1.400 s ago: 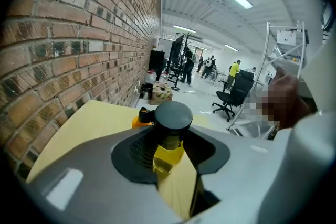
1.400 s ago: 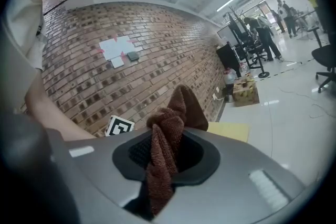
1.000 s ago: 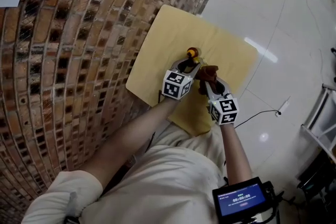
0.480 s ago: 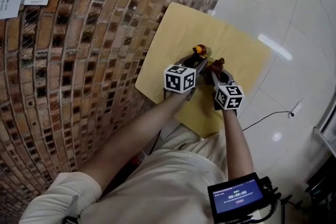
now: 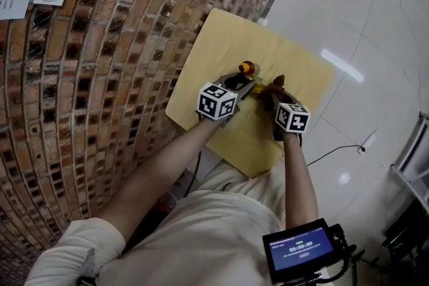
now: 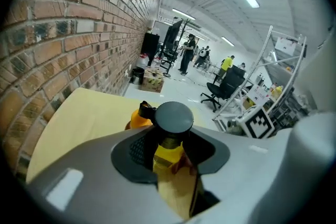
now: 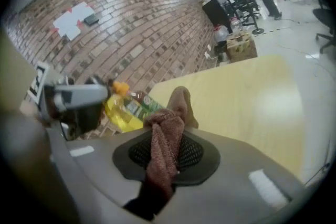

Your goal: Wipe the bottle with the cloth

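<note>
The smooth yellow plastic bottle with an orange cap (image 7: 122,112) could twist or slip out if the wiping pushes hard, I think. Only the left gripper (image 6: 170,150) holds it, jaws narrowly apart and pinching its body above the pale yellow tabletop (image 5: 221,43). The right gripper (image 7: 165,152) clamps a bunched brown cloth (image 7: 167,131) just right of the bottle.

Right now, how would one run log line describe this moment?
left gripper: shut on bottle | right gripper: shut on cloth | cloth beside bottle, contact unclear | both over table
</note>
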A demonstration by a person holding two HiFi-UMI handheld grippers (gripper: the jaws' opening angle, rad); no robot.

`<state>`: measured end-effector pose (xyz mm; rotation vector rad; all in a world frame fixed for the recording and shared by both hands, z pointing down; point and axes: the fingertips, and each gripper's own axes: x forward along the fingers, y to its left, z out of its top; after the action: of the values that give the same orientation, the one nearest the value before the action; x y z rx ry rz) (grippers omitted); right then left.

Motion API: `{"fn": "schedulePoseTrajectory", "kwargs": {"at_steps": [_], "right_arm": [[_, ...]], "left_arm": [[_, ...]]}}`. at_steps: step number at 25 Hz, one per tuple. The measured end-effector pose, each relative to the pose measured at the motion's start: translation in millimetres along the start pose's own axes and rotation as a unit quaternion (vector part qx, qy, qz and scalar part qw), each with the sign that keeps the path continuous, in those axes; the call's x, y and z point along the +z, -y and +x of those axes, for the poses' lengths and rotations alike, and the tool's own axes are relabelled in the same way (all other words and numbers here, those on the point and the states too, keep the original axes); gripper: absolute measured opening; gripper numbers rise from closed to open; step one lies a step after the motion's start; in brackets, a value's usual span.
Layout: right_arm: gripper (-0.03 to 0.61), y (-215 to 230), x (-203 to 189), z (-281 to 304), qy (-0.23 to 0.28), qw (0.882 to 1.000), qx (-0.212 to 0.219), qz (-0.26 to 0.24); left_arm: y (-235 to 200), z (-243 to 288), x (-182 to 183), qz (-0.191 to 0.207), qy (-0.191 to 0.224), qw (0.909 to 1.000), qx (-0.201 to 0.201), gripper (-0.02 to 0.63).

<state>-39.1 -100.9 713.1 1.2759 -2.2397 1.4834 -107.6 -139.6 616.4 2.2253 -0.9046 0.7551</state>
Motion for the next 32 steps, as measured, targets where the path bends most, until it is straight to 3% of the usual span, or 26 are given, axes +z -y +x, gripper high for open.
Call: {"fn": "schedulePoseTrajectory", "kwargs": {"at_steps": [2, 4, 8, 11, 14, 16, 19, 22, 24, 27, 29, 32], "right_arm": [[0.067, 4, 32, -28, 0.054, 0.998, 0.008, 0.014], [0.066, -8, 54, -47, 0.080, 0.996, 0.031, -0.010], [0.067, -64, 67, -54, 0.072, 0.987, 0.120, -0.078], [0.067, -88, 58, -37, 0.056, 0.983, 0.156, -0.084], [0.066, -79, 40, -16, 0.051, 0.987, 0.137, -0.059], [0.066, -62, 28, -3, 0.042, 0.993, 0.102, -0.038], [0.066, -27, -11, 21, -0.048, 0.995, 0.015, -0.086], [0.066, -2, -50, 37, -0.130, 0.981, -0.031, -0.144], [0.066, -3, -52, 32, -0.129, 0.980, -0.029, -0.147], [0.066, -6, -40, 12, -0.082, 0.992, -0.014, -0.099], [0.066, -3, -39, -3, -0.058, 0.995, -0.011, -0.076], [0.066, 6, -44, -21, -0.040, 0.998, -0.012, -0.055]], "left_arm": [[9, -1, -6, 0.017, -0.009, 0.9987, -0.046, 0.161], [20, -5, -13, 0.066, -0.024, 0.9951, -0.070, 0.161], [39, -9, -26, 0.191, -0.039, 0.9791, -0.056, 0.161], [51, -7, -32, 0.250, -0.036, 0.9661, -0.054, 0.161], [52, -9, -36, 0.252, -0.021, 0.9659, -0.054, 0.161], [49, -12, -38, 0.250, -0.013, 0.9669, -0.052, 0.161], [47, -14, -40, 0.257, -0.014, 0.9651, -0.050, 0.161], [46, -14, -41, 0.266, -0.019, 0.9627, -0.048, 0.161], [47, -15, -42, 0.267, -0.027, 0.9623, -0.047, 0.164], [44, -15, -41, 0.260, -0.041, 0.9640, -0.035, 0.181], [41, -18, -39, 0.243, -0.042, 0.9690, -0.022, 0.236], [40, -25, -30, 0.196, -0.023, 0.9804, 0.007, 0.255]]}}
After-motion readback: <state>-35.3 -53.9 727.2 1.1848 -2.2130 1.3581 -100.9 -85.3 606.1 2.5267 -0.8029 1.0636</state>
